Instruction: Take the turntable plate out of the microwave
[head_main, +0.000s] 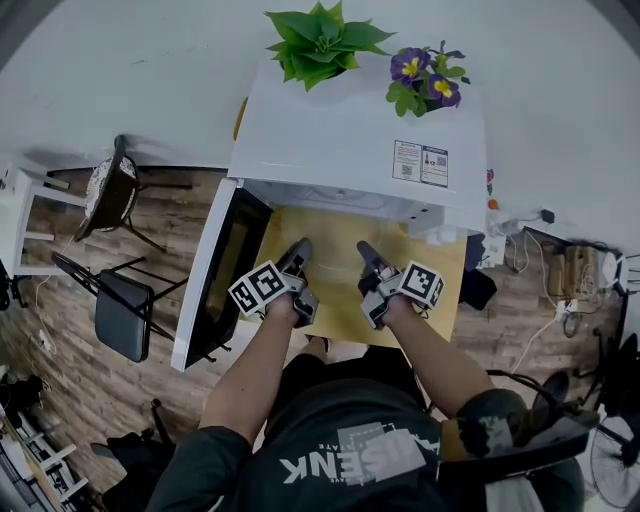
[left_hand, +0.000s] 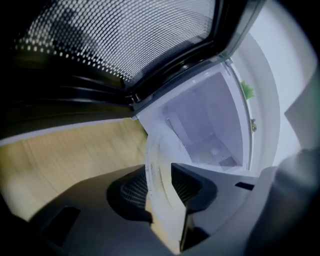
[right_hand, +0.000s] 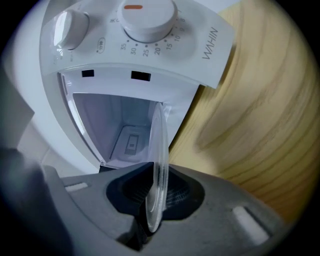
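Edge-on between the right gripper's (right_hand: 155, 192) jaws sits the glass turntable plate (right_hand: 159, 150), clamped at its rim at the mouth of the microwave's (right_hand: 90, 115) open cavity. The left gripper (left_hand: 160, 189) has its jaws on another part of the same rim, and the plate fills the gap between both pads.

Only the right gripper view shows the control panel (right_hand: 200, 45) with its two dials (right_hand: 149, 17). Only the left gripper view shows the perforated inside of the open door (left_hand: 125, 40).

The head view alone gives the surroundings: one white microwave on a yellow wooden table (head_main: 445, 270), two potted plants (head_main: 320, 40) on top of it and two chairs (head_main: 125, 315) at the left. The clear plate is hard to make out there between the two grippers.
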